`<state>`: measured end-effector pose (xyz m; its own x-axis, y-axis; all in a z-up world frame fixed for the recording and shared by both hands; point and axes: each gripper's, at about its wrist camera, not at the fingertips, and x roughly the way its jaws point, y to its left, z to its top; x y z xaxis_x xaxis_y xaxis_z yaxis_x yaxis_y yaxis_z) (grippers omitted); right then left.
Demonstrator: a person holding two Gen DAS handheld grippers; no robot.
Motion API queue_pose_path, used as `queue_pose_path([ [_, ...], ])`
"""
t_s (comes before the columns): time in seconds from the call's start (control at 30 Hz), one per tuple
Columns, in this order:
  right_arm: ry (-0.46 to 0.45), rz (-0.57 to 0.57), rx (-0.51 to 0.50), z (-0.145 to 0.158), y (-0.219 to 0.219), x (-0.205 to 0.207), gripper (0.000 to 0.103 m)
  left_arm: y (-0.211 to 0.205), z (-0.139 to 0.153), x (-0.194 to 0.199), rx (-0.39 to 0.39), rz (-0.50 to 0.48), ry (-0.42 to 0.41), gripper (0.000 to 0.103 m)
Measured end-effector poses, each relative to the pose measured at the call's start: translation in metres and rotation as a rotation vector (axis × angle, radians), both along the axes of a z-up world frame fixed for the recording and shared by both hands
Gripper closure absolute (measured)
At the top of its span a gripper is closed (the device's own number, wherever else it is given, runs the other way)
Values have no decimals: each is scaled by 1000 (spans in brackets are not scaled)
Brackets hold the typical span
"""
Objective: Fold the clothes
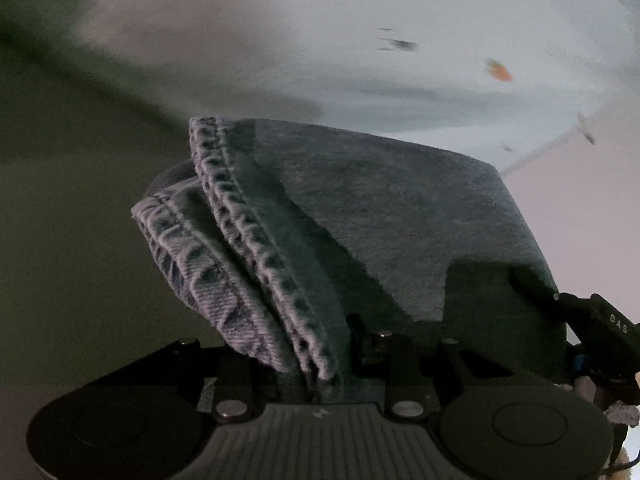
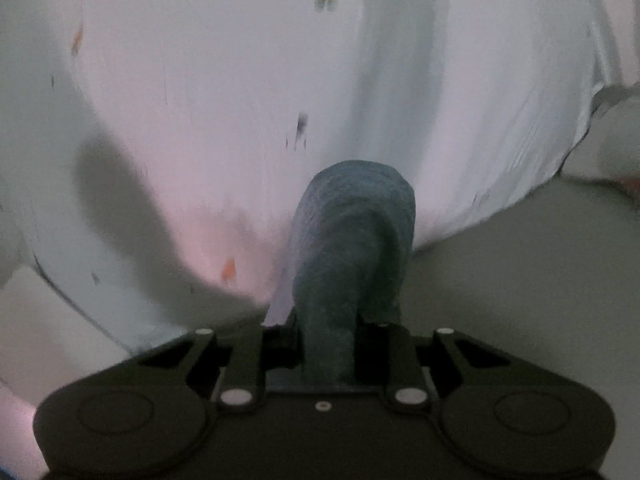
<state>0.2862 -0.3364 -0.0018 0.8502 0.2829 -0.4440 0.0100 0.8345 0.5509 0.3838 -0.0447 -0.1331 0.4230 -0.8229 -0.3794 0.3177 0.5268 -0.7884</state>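
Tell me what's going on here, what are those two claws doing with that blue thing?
A person is folding clothes with a handheld claw in each hand. Both claws are shut on a blue denim garment: the left claw pinches it by a stitched hem, the right claw grips a bunched part. The denim is held up off a white sheet with small orange prints, spread below. Both pictures are blurred, so the fold itself isn't visible yet.

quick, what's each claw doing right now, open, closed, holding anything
Left claw: closed on the blue denim garment at its stitched hem.
Right claw: closed on a bunched fold of blue denim.
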Motion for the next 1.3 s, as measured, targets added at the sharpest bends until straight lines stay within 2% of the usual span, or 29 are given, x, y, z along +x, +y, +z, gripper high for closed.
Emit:
queue_pose_path([
  [0.1, -84, -79, 15, 24, -30, -17, 81, -37, 41, 18, 18, -53, -69, 72],
  [0.3, -292, -254, 39, 64, -122, -44, 81, -168, 133, 70, 72, -184, -239, 73],
  [0.4, -394, -371, 81, 74, -185, -55, 81, -258, 179, 98, 101, -263, -354, 73],
  [0.5, -467, -524, 146, 70, -251, -64, 80, -359, 213, 120, 144, -355, -480, 73],
  [0.53, -482, -584, 176, 65, -275, -65, 80, -394, 220, 128, 164, -382, -513, 71],
  [0.57, -465, -646, 200, 54, -298, -63, 79, -434, 221, 143, 205, -400, -540, 63],
  [0.6, -445, -707, 222, 44, -321, -60, 78, -470, 217, 156, 266, -408, -564, 53],
  [0.63, -401, -759, 223, 30, -340, -53, 71, -504, 211, 168, 334, -403, -590, 47],
  [0.67, -310, -797, 215, 12, -361, -40, 54, -531, 198, 179, 420, -367, -616, 34],
  [0.73, -107, -874, 183, -29, -398, -13, 42, -571, 164, 196, 562, -329, -643, 31],
  [0.8, 112, -926, 147, -76, -421, 11, 41, -599, 126, 209, 666, -316, -645, 31],
  [0.87, 217, -975, 72, -103, -429, 15, 38, -601, 94, 211, 651, -346, -595, 31],
  [0.97, 158, -1014, -15, -106, -427, 6, 30, -600, 62, 204, 655, -363, -586, 27],
  [1.03, 149, -1005, -47, -108, -427, 12, 30, -598, 48, 197, 659, -363, -584, 21],
  [1.13, 168, -989, -132, -108, -431, 25, 25, -594, 38, 200, 620, -363, -534, 19],
  [1.2, 190, -992, -149, -107, -430, 33, 23, -589, 33, 202, 616, -352, -501, 16],
  [1.3, 206, -1010, -117, -106, -426, 28, 15, -579, 30, 200, 607, -357, -458, 16],
])
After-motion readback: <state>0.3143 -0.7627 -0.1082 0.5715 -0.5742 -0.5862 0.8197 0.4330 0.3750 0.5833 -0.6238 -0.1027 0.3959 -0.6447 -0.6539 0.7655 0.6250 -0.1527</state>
